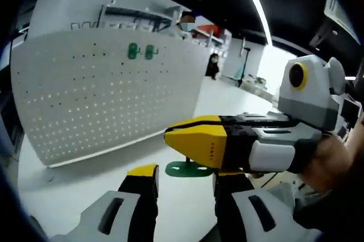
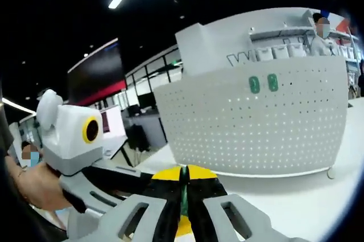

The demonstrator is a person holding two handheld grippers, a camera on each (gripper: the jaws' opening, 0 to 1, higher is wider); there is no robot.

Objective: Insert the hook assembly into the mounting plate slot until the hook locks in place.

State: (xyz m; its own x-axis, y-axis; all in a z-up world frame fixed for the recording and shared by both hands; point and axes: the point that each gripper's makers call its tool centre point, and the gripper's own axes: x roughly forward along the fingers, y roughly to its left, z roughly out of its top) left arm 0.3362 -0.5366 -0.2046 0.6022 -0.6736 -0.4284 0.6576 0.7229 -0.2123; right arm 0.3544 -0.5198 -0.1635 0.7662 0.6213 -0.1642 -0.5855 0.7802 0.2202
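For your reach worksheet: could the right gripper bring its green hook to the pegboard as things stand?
Probably yes: the right gripper holds the green hook, and bare table lies before the pegboard.

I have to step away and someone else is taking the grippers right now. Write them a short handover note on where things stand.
Right gripper: shut on the green hook, a thin green edge showing between its yellow tips.
Left gripper: open, holding nothing, just below the right one.
White pegboard stands upright on the white table, apart from both grippers.
Done: two green hooks already sit side by side near the board's top edge.
Left: carry the held hook to the board, push it into a slot until it locks, keeping board and hooks in view.
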